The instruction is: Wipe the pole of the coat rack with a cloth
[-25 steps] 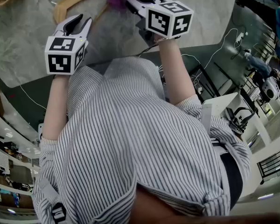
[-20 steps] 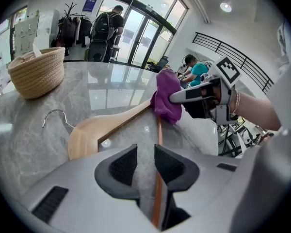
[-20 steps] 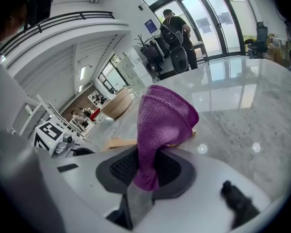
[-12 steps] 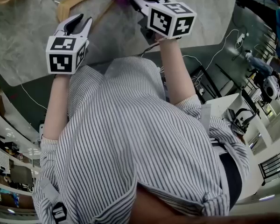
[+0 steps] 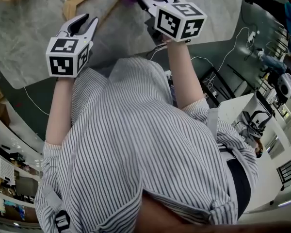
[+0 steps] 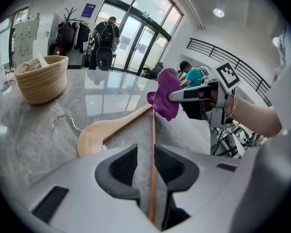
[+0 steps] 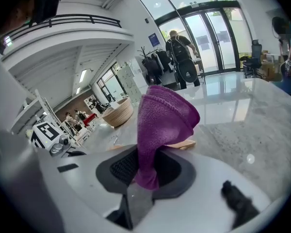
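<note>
Cloth: purple, fleecy, bunched.

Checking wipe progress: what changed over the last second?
The right gripper, shut on the purple cloth, edged slightly toward the top of the head view, so less cloth shows. Nothing taken or released. The left gripper kept still, its fingers apart around the hanger's wooden bar.
</note>
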Motion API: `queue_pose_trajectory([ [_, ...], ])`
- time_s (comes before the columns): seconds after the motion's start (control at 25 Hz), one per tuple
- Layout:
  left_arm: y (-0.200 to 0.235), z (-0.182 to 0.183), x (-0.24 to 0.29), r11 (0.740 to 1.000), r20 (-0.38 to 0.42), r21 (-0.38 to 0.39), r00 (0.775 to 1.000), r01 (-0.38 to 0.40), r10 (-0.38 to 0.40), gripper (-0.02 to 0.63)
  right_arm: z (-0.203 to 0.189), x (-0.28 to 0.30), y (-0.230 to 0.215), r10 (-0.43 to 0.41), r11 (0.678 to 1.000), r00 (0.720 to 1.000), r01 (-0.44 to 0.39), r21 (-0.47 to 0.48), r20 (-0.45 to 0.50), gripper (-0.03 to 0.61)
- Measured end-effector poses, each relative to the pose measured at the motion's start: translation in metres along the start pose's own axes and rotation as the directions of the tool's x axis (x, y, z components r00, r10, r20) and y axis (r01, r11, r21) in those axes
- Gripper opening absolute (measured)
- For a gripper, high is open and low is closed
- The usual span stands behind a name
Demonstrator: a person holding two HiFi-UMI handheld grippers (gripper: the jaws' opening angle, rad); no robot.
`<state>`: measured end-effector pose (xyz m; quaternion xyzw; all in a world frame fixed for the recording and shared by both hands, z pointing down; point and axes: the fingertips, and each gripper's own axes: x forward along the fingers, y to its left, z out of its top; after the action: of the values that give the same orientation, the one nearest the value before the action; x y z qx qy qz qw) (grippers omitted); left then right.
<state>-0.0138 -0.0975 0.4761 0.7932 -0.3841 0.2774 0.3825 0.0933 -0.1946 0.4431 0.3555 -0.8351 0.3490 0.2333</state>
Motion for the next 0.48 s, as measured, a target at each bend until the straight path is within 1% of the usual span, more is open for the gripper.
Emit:
queue_pose_trajectory([
  [0.12,-0.006,0.001,-0.007,0.999,0.027,0.026,0.999,0.034,-0.035,0.1,-0.002,-0.01,0.012,-0.005,1.0,1.0,0.006,-0.014,0.029,0.083],
  [0.24,-0.012,-0.003,-0.02,0.997,0.049,0.071,0.998,0.037,-0.041,0.084,-0.01,-0.02,0.03,-0.009,0.999,0.999,0.011,-0.047,0.043,0.083],
  [0.36,-0.021,-0.006,-0.033,0.994,0.081,0.084,0.994,0.073,-0.08,0.074,-0.019,-0.03,0.049,-0.014,0.997,0.998,0.019,-0.079,0.059,0.083],
  [0.48,-0.03,-0.01,-0.045,0.99,0.102,0.121,0.991,0.076,-0.088,0.058,-0.027,-0.042,0.068,-0.02,0.994,0.997,0.028,-0.106,0.073,0.083],
])
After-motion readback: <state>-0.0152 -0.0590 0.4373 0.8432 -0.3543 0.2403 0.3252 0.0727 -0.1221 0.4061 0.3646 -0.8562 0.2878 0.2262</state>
